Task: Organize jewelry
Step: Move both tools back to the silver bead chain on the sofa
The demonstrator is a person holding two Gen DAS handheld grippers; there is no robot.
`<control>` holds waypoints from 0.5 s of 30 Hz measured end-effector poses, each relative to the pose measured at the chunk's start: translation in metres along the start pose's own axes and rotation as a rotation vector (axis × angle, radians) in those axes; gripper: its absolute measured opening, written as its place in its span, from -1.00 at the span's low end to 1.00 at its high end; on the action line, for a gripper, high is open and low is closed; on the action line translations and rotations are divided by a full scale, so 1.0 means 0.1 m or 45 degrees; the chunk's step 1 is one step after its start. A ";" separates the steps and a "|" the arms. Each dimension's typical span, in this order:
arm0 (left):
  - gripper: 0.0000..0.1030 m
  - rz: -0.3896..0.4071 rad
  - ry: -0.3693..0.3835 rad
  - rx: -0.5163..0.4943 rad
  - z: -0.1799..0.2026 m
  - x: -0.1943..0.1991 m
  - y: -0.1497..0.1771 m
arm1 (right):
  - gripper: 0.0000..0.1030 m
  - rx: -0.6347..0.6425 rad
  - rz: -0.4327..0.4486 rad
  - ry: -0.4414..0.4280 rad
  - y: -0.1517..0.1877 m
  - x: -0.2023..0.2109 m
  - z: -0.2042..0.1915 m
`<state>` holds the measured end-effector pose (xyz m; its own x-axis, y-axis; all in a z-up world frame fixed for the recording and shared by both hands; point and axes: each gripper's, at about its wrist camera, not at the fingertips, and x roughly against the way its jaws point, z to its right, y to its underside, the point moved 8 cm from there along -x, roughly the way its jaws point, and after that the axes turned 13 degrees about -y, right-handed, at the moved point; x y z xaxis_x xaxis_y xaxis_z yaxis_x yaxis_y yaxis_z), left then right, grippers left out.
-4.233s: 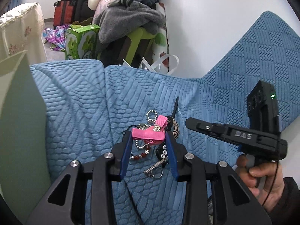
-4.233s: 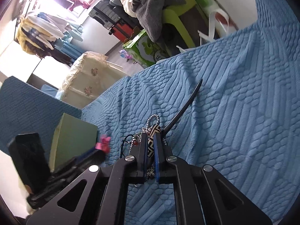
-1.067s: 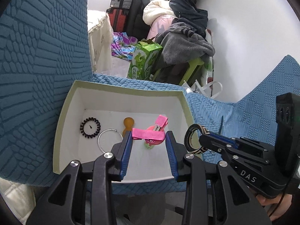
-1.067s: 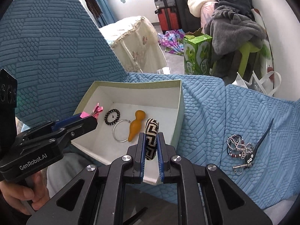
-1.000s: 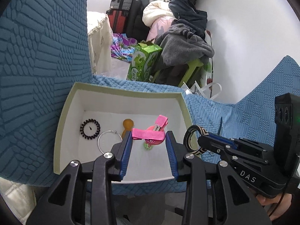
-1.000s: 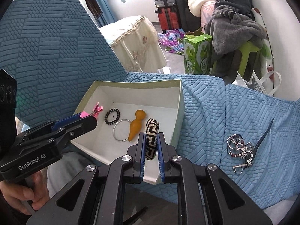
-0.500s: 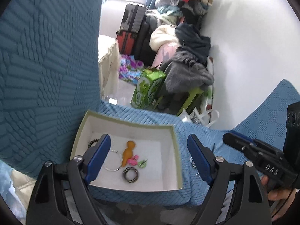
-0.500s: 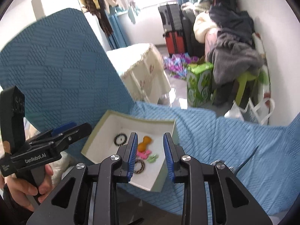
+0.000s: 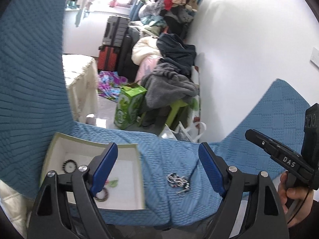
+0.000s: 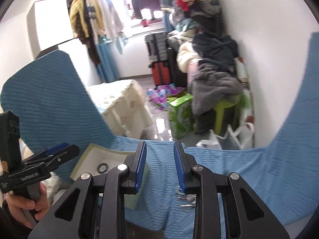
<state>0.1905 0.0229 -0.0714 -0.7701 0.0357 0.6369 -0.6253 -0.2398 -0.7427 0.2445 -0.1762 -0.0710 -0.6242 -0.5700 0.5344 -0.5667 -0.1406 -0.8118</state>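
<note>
Box (image 9: 137, 171) long axis front-to-back (jewelry heap (image 9: 178, 181) beside it).

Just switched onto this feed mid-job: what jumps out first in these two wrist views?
Both grippers hang empty and open over the blue textured cover, the left gripper spread wide and the right gripper narrower. The open box sits at lower left, holding a dark beaded ring and a patterned bangle. A tangle of beaded jewelry lies loose on the cover, right of the box.

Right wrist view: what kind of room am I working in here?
Likely a lived-in bedroom or storage room: clothes on a rail by the window, stacked suitcases, and a sofa under a blue quilted cover.
</note>
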 end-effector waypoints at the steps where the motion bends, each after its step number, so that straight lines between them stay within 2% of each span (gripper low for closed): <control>1: 0.60 -0.003 0.014 -0.017 0.07 -0.02 0.04 | -0.50 0.004 -0.003 0.023 0.03 0.02 0.07; 5: 0.59 -0.036 0.046 -0.048 0.29 -0.15 0.17 | -0.50 -0.046 -0.011 0.070 0.22 0.07 0.40; 9: 0.42 -0.110 0.079 -0.068 0.48 -0.33 0.40 | -0.50 -0.137 -0.017 0.080 0.49 0.05 0.68; 13: 0.35 -0.164 0.079 -0.121 0.66 -0.53 0.64 | -0.50 -0.211 -0.049 0.093 0.82 -0.09 0.94; 15: 0.21 -0.189 0.083 -0.154 0.75 -0.62 0.75 | -0.50 -0.262 -0.067 0.093 1.03 -0.19 1.07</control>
<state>0.2010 -0.0699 -0.1512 -0.6724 0.1259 0.7294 -0.7402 -0.1091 -0.6635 0.2561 -0.2666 -0.1903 -0.6239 -0.5048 0.5966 -0.6926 0.0037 -0.7213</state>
